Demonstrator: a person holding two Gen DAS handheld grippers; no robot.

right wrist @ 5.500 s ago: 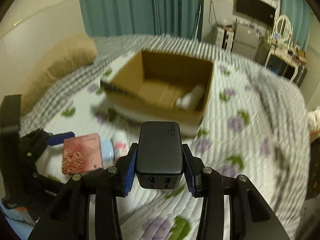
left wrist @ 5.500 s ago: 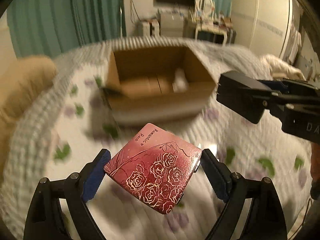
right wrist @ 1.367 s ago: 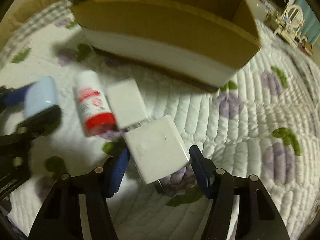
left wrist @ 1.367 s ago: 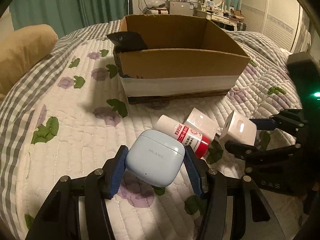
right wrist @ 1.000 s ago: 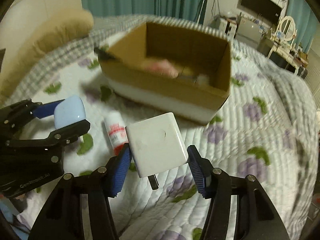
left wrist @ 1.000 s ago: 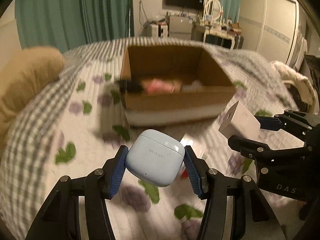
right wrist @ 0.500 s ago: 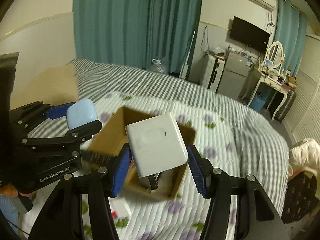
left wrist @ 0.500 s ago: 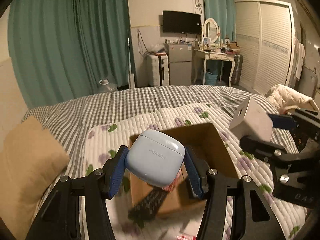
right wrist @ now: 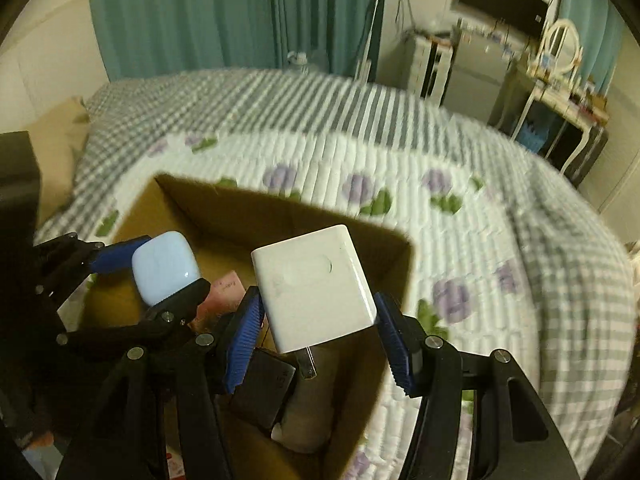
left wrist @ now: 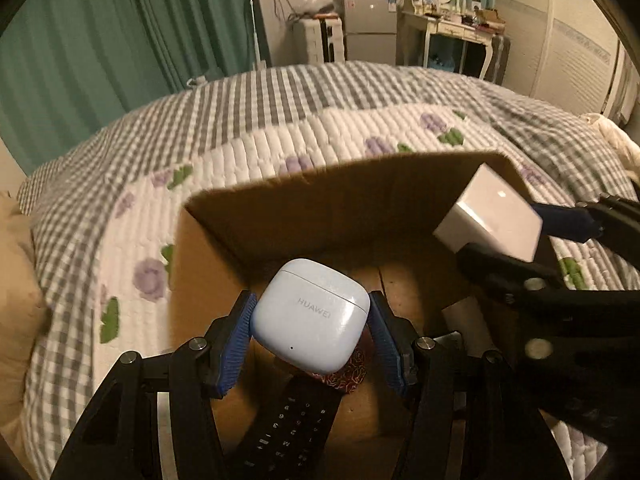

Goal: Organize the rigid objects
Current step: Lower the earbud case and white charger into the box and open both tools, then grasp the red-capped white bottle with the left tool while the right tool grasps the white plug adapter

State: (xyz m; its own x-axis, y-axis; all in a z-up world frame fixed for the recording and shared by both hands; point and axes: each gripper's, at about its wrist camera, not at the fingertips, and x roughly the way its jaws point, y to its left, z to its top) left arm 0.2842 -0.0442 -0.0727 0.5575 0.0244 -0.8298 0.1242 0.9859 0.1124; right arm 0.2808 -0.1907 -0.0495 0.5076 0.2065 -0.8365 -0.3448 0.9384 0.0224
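Observation:
My left gripper (left wrist: 312,334) is shut on a pale blue HUAWEI earbud case (left wrist: 310,316) and holds it above the open cardboard box (left wrist: 320,200). My right gripper (right wrist: 316,328) is shut on a white plug charger (right wrist: 314,286), also over the box (right wrist: 280,208). Each gripper shows in the other view, with the charger (left wrist: 490,222) at the right and the earbud case (right wrist: 166,274) at the left. Inside the box lie a black remote (left wrist: 288,428), a red rose-patterned case (left wrist: 348,372), a black charger (right wrist: 262,392) and a white object (right wrist: 308,412).
The box sits on a quilted bed cover (left wrist: 248,152) with purple flowers and grey checks. A tan pillow (left wrist: 16,280) lies at the left. Teal curtains (right wrist: 220,12), a fridge and a dressing table (right wrist: 560,80) stand behind the bed.
Both grippers have tilted down and come closer over the box, so its inside now fills the lower views. Each still holds the same object.

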